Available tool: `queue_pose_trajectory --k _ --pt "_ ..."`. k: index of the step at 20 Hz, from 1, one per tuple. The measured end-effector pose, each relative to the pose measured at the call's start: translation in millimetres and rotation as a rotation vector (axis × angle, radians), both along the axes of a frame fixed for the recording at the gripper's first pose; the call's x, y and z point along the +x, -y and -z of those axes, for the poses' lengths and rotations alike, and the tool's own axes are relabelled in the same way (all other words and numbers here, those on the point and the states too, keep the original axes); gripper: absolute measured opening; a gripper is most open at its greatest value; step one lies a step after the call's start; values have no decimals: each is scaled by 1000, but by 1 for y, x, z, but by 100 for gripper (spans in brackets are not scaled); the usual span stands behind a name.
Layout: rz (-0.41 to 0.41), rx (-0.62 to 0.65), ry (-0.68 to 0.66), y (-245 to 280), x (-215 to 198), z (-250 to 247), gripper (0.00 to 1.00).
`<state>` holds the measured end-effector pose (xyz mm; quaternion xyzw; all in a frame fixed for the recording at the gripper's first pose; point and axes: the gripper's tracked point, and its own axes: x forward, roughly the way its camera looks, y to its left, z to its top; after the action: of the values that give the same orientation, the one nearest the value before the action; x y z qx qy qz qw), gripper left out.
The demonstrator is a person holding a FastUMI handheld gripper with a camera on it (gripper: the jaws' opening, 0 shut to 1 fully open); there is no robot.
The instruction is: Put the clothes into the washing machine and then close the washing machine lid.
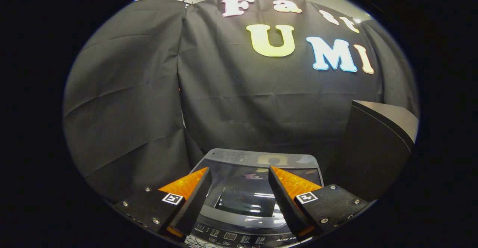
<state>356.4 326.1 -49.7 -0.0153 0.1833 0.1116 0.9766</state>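
While the gripper hangs above the washing machine, its 2 fingers stand apart with nothing between them but air. Below and just ahead of them lies the machine's lid, a dark glossy pane that is down flat and mirrors the ceiling lights. The control panel with its small buttons runs along the near edge, under the finger bases. A dark box-like unit stands just beside the machine on the right, and the black cloth wall hangs behind both. I can see no clothes from here.
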Motion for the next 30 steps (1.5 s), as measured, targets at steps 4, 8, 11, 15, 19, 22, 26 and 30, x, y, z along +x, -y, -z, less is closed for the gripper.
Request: queue_pose_trajectory --k 4,8,11,15,19,22,26,30 --pt "-29 -13 39 12 -20 -25 94" --pt "-10 10 85 40 -58 -59 94" --pt "3 16 119 61 -89 -80 94" --pt "27 23 160 99 -137 -101 94" --pt "80 34 194 148 -182 -111 94" --pt "127 33 200 190 -214 -107 93" --pt "192 32 211 246 -243 -108 93" --pt "223 57 263 287 -261 -119 93"
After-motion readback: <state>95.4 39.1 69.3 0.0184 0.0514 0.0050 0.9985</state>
